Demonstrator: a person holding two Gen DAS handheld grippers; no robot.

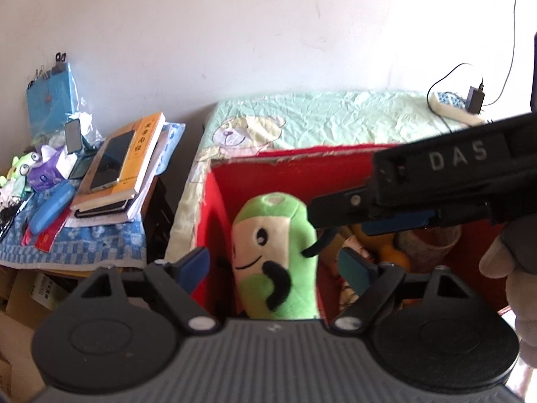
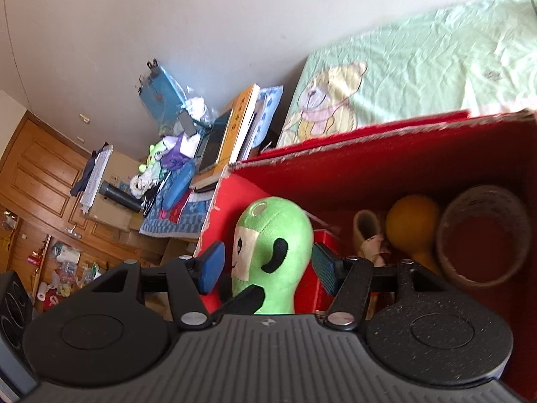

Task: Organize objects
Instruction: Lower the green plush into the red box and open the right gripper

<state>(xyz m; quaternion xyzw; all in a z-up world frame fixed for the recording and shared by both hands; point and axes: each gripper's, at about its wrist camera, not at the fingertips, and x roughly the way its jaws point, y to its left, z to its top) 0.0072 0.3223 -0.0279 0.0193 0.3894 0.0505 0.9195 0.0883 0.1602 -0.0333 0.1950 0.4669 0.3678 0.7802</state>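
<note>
Right wrist: green plush toy (image 2: 268,252) in red box (image 2: 402,168)

Obstacles inside the red box (image 2: 386,154): a green plush toy (image 2: 268,252) is standing against its left wall, while a yellow ball (image 2: 411,221) and a tape roll (image 2: 483,235) are crowding the right. The right gripper (image 1: 339,216) is crossing overhead, narrowing access.
</note>
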